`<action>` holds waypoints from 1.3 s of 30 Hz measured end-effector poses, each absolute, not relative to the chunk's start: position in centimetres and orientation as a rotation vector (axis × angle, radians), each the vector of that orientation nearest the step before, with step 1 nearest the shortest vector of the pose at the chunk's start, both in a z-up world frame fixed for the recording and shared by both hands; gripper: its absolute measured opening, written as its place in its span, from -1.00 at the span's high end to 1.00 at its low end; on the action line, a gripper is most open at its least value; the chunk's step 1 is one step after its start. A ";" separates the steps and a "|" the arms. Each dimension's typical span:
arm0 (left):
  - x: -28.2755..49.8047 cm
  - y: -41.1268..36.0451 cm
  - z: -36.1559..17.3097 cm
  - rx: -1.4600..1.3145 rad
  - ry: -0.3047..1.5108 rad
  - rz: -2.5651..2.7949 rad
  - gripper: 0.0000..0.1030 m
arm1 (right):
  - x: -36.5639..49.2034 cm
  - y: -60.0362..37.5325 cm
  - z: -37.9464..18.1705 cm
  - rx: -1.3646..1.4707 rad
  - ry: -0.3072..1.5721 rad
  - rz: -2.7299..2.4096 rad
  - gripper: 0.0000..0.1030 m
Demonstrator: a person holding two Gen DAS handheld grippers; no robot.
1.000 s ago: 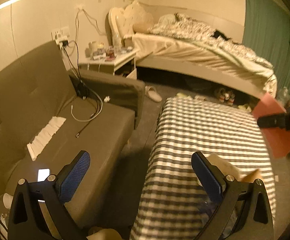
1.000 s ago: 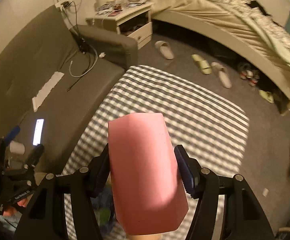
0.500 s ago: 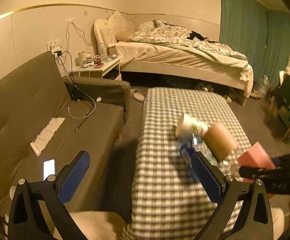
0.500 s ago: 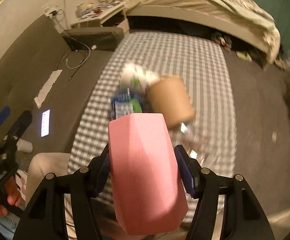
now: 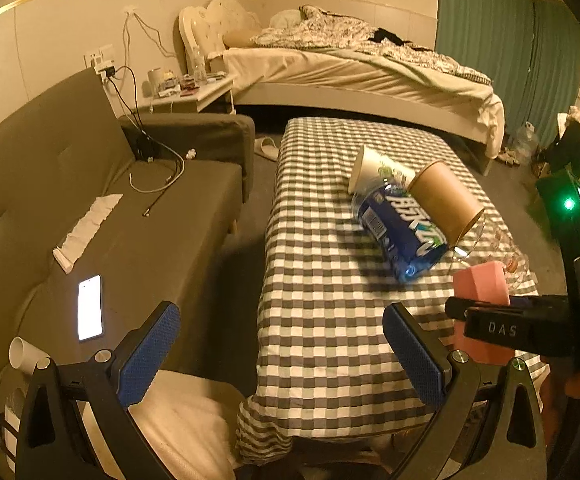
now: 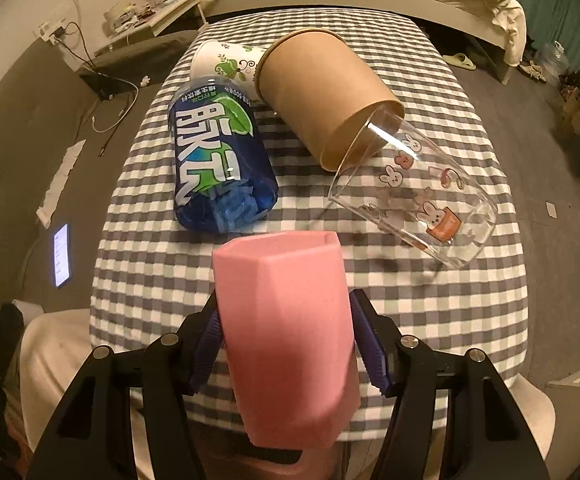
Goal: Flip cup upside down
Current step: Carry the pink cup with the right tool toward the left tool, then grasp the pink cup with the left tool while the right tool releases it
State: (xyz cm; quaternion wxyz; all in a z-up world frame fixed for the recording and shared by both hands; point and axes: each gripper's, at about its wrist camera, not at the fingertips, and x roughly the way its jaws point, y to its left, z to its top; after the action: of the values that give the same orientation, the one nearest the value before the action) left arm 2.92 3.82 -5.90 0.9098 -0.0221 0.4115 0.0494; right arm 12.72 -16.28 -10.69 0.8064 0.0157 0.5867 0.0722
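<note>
Pink cup point(image 6: 286, 340) clamped at checked table point(image 6: 429, 308) near edge.

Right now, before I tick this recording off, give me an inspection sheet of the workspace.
Surface: checked tablecloth covering the table.
Job's things: pink cup gripped, its closed end facing the camera.
Clutter: blue bottle, brown paper cup, white paper cup and bunny-print glass, all toppled.
Grippers: right gripper shut on pink cup; left gripper open, empty.
Cables: charger leads on sofa.
Surroundings: lit phone, bed.

matt pink cup point(image 6: 286, 332) — clear glass tumbler point(image 6: 413, 196)
</note>
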 end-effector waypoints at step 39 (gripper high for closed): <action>14.0 -11.1 -7.7 0.080 1.159 -0.086 -1.00 | 9.8 -33.5 -7.4 0.037 1.127 0.071 -0.74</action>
State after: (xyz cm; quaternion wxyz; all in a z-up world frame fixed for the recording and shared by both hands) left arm 13.99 -11.07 -7.67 0.8352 0.0377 0.5472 -0.0408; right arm 9.76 -33.48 -7.38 0.8447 0.0175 0.5338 0.0335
